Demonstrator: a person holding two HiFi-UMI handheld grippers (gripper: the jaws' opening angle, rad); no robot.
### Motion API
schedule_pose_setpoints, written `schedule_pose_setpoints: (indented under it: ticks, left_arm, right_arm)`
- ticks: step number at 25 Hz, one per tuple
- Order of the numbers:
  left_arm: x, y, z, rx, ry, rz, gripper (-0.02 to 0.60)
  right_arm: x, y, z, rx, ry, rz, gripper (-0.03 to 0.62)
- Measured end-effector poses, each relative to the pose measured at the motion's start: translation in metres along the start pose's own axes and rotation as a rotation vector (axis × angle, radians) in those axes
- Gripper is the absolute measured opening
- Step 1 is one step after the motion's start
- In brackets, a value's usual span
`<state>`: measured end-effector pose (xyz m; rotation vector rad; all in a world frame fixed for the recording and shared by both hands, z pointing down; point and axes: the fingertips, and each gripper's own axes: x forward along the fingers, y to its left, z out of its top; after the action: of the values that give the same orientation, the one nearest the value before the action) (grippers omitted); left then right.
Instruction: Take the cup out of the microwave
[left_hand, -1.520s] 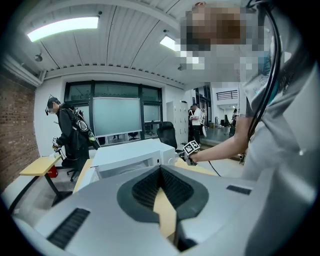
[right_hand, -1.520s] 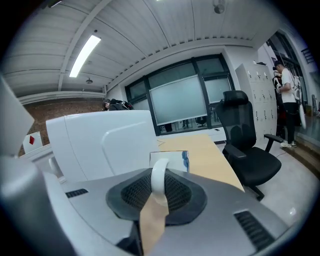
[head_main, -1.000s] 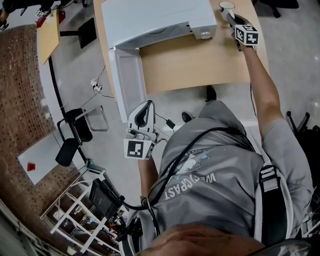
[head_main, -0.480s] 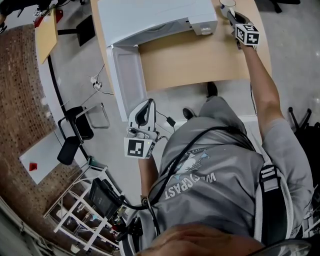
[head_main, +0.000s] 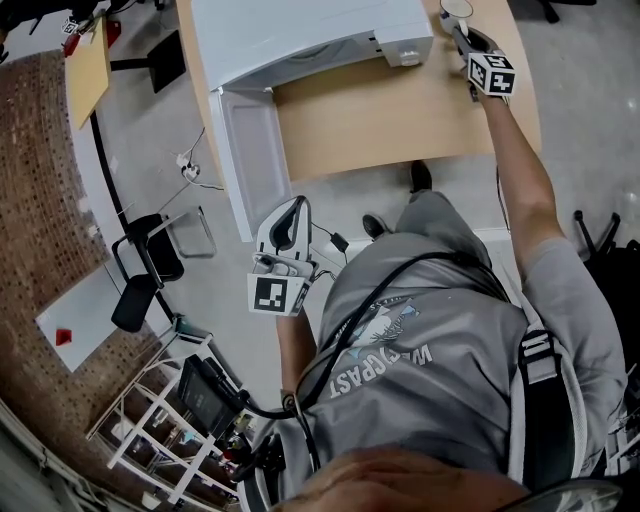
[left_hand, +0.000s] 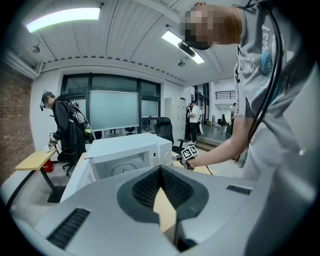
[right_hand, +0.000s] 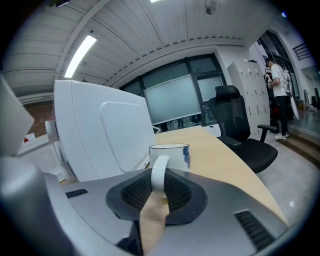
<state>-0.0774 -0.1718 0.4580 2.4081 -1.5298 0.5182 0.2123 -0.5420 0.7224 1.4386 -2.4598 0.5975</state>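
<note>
A white cup (head_main: 455, 9) with a dark rim stands upright at the far right of the wooden table (head_main: 400, 120), just right of the white microwave (head_main: 300, 35). My right gripper (head_main: 463, 30) is shut on its handle. In the right gripper view the handle (right_hand: 159, 175) sits pinched between the pads of the right gripper (right_hand: 159, 186), with the cup body (right_hand: 172, 154) beyond. The microwave door (head_main: 250, 150) hangs open, and the cavity (left_hand: 122, 167) shows only its turntable. My left gripper (head_main: 288, 215) is held near the person's body, off the table, jaws together and empty.
A black office chair (right_hand: 240, 130) stands past the table's right end. Another chair (head_main: 150, 260) and a white wire rack (head_main: 170, 420) are on the floor at left. A person in black (left_hand: 67, 130) stands by a small table (head_main: 90, 60) in the background.
Nothing has visibly changed apart from a slight shift of the head view; the right gripper keeps its hold on the cup's handle and the left stays still.
</note>
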Motion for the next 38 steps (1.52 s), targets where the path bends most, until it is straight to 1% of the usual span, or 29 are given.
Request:
schedule_pose_setpoints:
  ticks: [8, 14, 17, 22, 29, 34, 35, 38]
  left_arm:
    - [-0.002, 0.004, -0.004, -0.008, -0.003, -0.004, 0.043]
    - [-0.001, 0.004, -0.002, -0.027, -0.02, -0.004, 0.043]
    - [-0.001, 0.005, -0.005, -0.012, -0.011, -0.012, 0.043]
    - [-0.005, 0.006, -0.004, -0.012, -0.015, -0.016, 0.043]
    - [-0.015, 0.008, -0.005, -0.011, -0.02, -0.013, 0.043]
    - [-0.023, 0.006, -0.009, -0.008, -0.019, -0.012, 0.043]
    - [-0.025, 0.006, -0.01, -0.007, -0.02, -0.012, 0.043]
    - [-0.031, 0.005, -0.013, -0.008, -0.023, -0.008, 0.043]
  right_arm:
    - [-0.003, 0.009, -0.013, -0.032, 0.003, -0.001, 0.071]
    - [-0.003, 0.018, -0.03, -0.054, 0.036, 0.017, 0.071]
    - [-0.002, 0.021, -0.033, -0.037, 0.026, 0.028, 0.072]
    - [-0.003, 0.023, -0.031, -0.033, 0.024, 0.018, 0.072]
    - [-0.002, 0.021, -0.034, 0.001, 0.048, -0.008, 0.072]
    - [-0.003, 0.023, -0.034, -0.013, 0.075, 0.003, 0.074]
    - [-0.003, 0.024, -0.034, -0.02, 0.081, 0.006, 0.076]
    - [-0.003, 0.033, -0.035, -0.054, 0.098, 0.026, 0.146]
